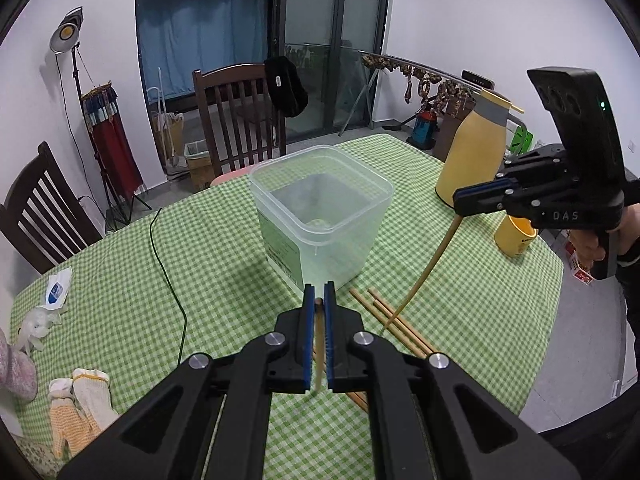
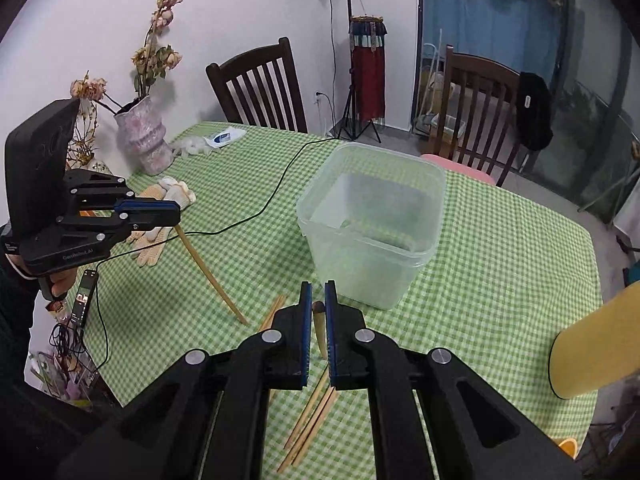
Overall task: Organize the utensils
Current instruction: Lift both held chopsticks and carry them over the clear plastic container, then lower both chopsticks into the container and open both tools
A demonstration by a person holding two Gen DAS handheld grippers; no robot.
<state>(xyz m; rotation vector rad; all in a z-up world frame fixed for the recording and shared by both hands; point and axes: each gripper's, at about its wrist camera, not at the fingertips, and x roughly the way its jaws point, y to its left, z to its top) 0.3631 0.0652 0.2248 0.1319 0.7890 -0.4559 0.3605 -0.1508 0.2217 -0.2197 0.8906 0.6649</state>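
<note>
A clear plastic tub (image 1: 320,216) stands open on the green checked tablecloth; it also shows in the right wrist view (image 2: 372,224). My left gripper (image 1: 319,292) is shut on a wooden chopstick (image 1: 319,344), held above the cloth in front of the tub. It appears in the right wrist view (image 2: 176,212) with its chopstick (image 2: 208,272) hanging down to the cloth. My right gripper (image 2: 319,292) is shut on another chopstick (image 2: 319,328); in the left wrist view it (image 1: 458,200) holds this chopstick (image 1: 428,268) slanting down. Several loose chopsticks (image 1: 396,326) lie on the cloth (image 2: 308,412).
A yellow thermos jug (image 1: 472,152) and a yellow cup (image 1: 514,236) stand at the right. Work gloves (image 1: 80,408), a black cable (image 1: 168,276), a pink vase (image 2: 140,140) and a phone (image 2: 84,296) lie at the left. Chairs ring the table.
</note>
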